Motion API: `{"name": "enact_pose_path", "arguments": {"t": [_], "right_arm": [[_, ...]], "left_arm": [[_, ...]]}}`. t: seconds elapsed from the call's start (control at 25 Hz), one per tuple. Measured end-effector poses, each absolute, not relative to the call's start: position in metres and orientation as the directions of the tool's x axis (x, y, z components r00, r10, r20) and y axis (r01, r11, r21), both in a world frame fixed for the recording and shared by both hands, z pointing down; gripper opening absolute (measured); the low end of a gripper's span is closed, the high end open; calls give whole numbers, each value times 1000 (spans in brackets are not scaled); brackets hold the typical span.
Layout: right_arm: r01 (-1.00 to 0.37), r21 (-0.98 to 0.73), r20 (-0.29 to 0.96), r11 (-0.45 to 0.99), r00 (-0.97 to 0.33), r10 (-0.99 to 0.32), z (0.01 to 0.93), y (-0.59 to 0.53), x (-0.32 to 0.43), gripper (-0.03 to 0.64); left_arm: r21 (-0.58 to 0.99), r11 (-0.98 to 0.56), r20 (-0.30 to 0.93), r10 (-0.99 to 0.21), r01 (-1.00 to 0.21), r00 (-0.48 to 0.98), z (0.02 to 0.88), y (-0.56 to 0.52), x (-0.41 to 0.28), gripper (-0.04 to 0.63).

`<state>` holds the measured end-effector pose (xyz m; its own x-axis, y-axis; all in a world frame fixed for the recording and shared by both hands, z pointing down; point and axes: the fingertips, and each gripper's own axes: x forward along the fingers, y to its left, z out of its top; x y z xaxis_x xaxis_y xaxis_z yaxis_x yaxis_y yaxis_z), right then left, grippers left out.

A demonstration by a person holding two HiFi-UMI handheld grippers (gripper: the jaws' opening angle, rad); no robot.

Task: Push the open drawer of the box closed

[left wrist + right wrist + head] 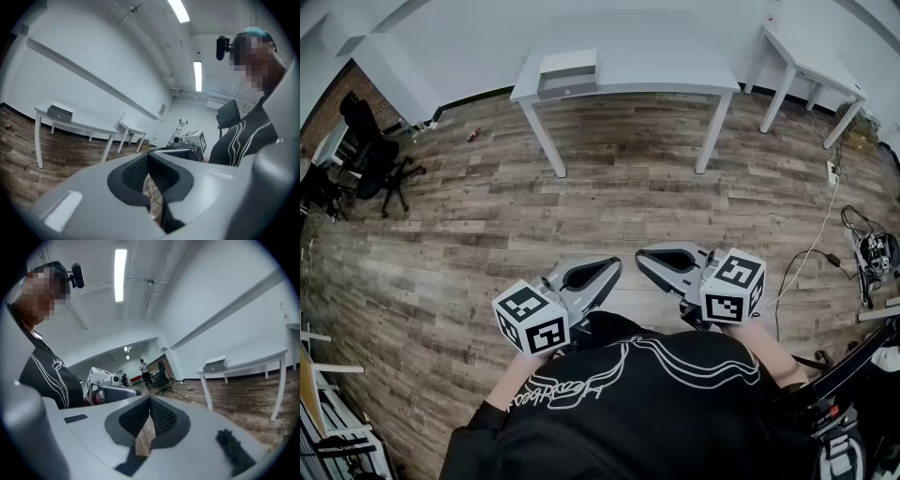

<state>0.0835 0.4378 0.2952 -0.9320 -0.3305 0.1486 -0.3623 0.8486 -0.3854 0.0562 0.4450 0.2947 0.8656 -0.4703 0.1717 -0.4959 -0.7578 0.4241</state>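
White-grey box (568, 73) sits on the far table (675, 56), at its left end, with its drawer (565, 87) pulled out toward us. We judge it light, rigid and easy-sliding. The box may skid on the smooth top, so we'd push flat and centred on the drawer front, no grasp needed. Table is matte white with thin square legs. Floor (487, 216) is wood-look planks. Left gripper (616, 265) and right gripper (641, 258) are both clenched on nothing, near our chest, well apart from the box.
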Motion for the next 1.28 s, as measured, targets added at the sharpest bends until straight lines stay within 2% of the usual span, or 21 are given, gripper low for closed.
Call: {"name": "enact_pose_path", "arguments": {"t": [0.4,0.8,1.28], "right_arm": [[-373,-389,165,843,-928,-334,306,429,91,9],[-387,-380,158,840,-922,-353,304,405,83,9],[-421,-397,160,815,-907,-390,321,285,66,9]], "left_arm": [[448,-758,129,-469,-473,874,297,427,60,6],[447,-752,147,-472,-484,869,300,404,50,6],[464,-712,164,-516,-527,841,321,288,17,6]]}}
